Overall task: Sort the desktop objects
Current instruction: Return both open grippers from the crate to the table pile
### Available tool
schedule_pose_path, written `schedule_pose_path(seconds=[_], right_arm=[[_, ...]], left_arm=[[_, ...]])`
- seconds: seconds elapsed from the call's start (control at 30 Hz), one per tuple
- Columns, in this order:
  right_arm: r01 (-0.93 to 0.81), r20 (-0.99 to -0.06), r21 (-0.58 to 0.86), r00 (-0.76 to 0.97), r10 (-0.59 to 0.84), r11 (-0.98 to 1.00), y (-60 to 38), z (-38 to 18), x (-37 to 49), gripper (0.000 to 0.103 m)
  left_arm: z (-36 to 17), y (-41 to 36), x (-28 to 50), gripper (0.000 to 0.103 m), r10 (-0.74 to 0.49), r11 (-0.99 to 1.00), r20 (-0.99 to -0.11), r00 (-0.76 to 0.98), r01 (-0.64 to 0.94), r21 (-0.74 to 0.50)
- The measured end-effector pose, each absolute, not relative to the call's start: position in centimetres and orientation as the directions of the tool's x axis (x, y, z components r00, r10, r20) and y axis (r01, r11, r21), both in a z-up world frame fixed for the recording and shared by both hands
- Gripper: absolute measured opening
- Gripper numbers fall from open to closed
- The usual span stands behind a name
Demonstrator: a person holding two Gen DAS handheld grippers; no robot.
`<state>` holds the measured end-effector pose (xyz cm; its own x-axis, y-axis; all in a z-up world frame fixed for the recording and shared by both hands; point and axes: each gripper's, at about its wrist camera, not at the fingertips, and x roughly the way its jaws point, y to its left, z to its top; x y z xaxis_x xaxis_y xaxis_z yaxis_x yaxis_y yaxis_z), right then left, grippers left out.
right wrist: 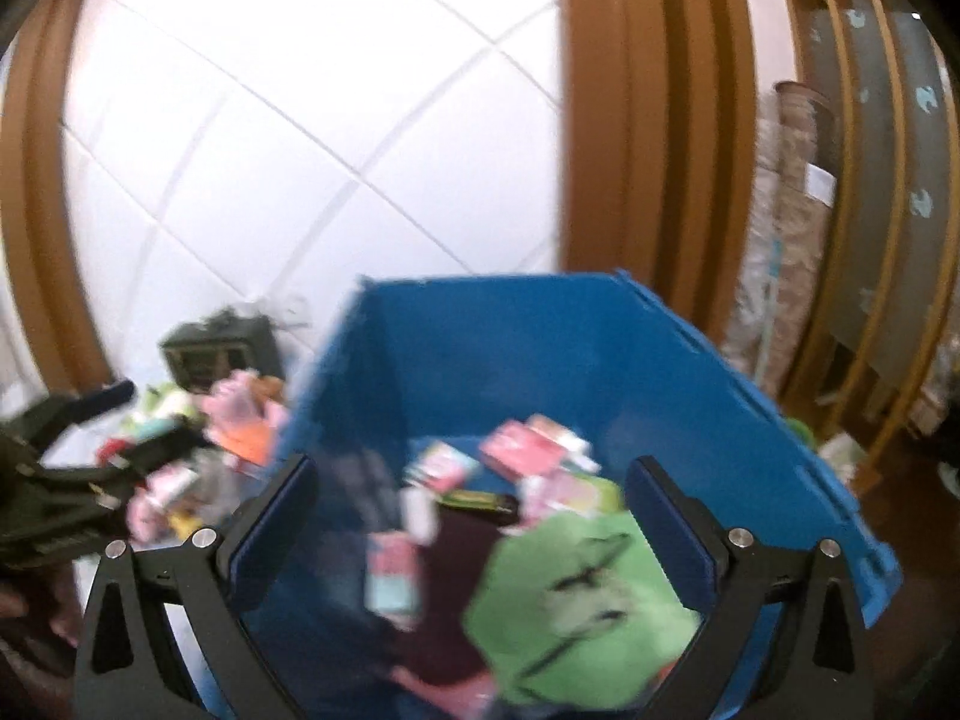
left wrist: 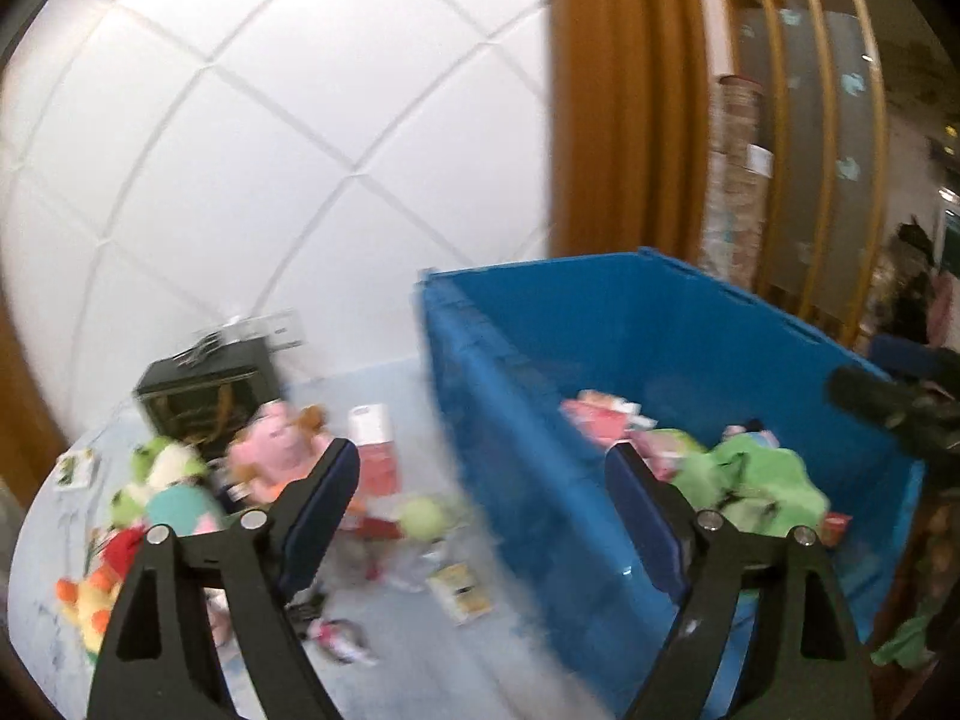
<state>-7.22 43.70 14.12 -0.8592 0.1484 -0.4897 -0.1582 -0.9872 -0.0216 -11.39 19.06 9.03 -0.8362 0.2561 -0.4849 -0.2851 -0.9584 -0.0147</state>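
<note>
Tongs came first in both views, at the bottom of each frame. Left gripper point(left wrist: 480, 474) stood wide, nothing between its pads, aimed at the near-left wall of the bin point(left wrist: 516, 420). Right gripper point(right wrist: 471, 492) stood wide too, empty, hanging over the bin's point(right wrist: 750, 372) open mouth. Judged: both spread and empty because each was between loads, right one over the drop point, left one turned toward the pile for another pick.

Inside the bin, lower right of the right-wrist frame, lay a green cloth toy point(right wrist: 576, 600), with pink packets point(right wrist: 528, 450) and a dark item behind it, all blurred. Same green toy point(left wrist: 750, 480) showed at right in the left-wrist view. Judged: sorted goods went here, so the task was part done.

Unsorted heap point(left wrist: 198, 480) sat at lower left of the left-wrist frame, just beside the bin's outer wall: pink plush point(left wrist: 276, 450), green plush point(left wrist: 162, 462), yellow-orange toy point(left wrist: 90, 594), red-and-white box point(left wrist: 375, 450), small packets point(left wrist: 459, 594) loose in front. Left gripper point(right wrist: 72, 480) also appeared at the left edge of the right-wrist frame, above that heap.

Behind the heap, a black box point(left wrist: 204, 390) stood against the wall.

Surface: pale blue-grey tabletop point(left wrist: 396, 636), scuffed, cluttered. Room: white wall point(left wrist: 270, 120) with diagonal seams filled the upper left; orange-brown wooden post point(left wrist: 624, 90) at upper centre; slatted wooden screen point(left wrist: 810, 120) at upper right, with wrapped rolls point(left wrist: 738, 180) leaning by it. Motion blur softened everything; labels unreadable.
</note>
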Motion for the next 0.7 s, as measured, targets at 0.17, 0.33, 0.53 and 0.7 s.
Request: schedule_pose_path(seconds=[0.17, 0.33, 0.53, 0.7], right_arm=[[-0.087, -0.455, -0.005, -0.887, 0.079, -0.996, 37.4, 15.2, -7.9, 0.103], [-0.017, -0.463, -0.001, -0.886, 0.015, -1.000, 30.9, 14.4, -9.8, 0.103], [0.042, -0.542, 0.014, -0.839, -0.043, -0.999, 24.2, 10.8, -13.6, 0.103], [0.038, -0.629, 0.039, -0.776, -0.054, -0.999, 19.8, 5.8, -17.5, 0.103]], left_arm=[[7.5, 11.4, -11.6, 0.084, 0.165, -0.983, -0.511, -0.843, -0.182, -0.018], [4.5, 2.9, -11.8, 0.084, 0.069, -0.997, -0.570, -0.819, -0.073, -0.015], [0.5, -8.3, -11.5, 0.084, -0.049, -0.997, -0.637, -0.769, 0.079, -0.018], [-3.8, -18.9, -10.5, 0.084, -0.166, -0.972, -0.702, -0.692, 0.236, -0.003]])
